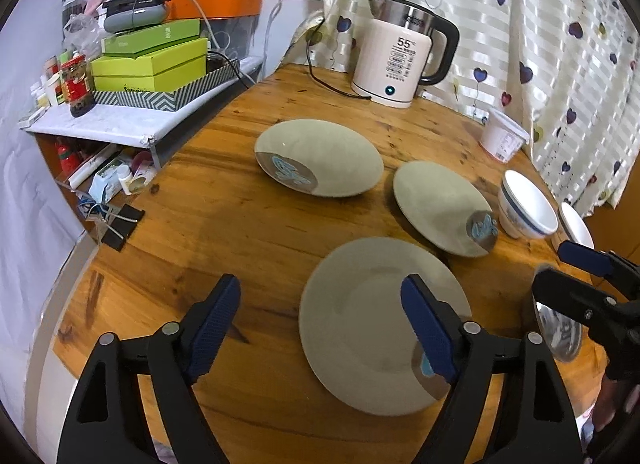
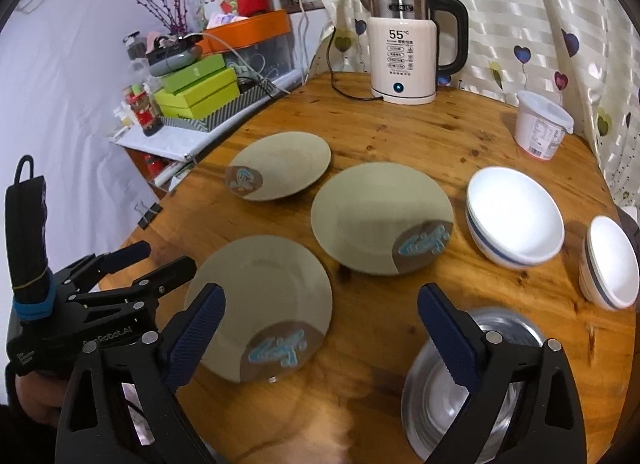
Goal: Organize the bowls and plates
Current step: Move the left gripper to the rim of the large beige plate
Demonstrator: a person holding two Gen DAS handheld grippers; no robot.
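On the worktop [image 2: 360,132] we count three plates [image 2: 382,218] lying singly, two white bowls [image 2: 516,216] apart, one steel bowl [image 2: 480,380]: nothing stacked yet. Left hand-held gripper [image 1: 320,324] and right hand-held gripper [image 2: 320,336] gape, empty.

in the left wrist view, the right hand-held gripper [image 1: 576,264] at the right edge covers most of the steel bowl [image 1: 558,334]. the far white bowl [image 1: 576,224] is partly hidden behind it. in the right wrist view, the near plate [image 2: 260,304] and worktop [image 2: 360,404] blur at lower centre; kettle [image 2: 404,52] small print unreadable.
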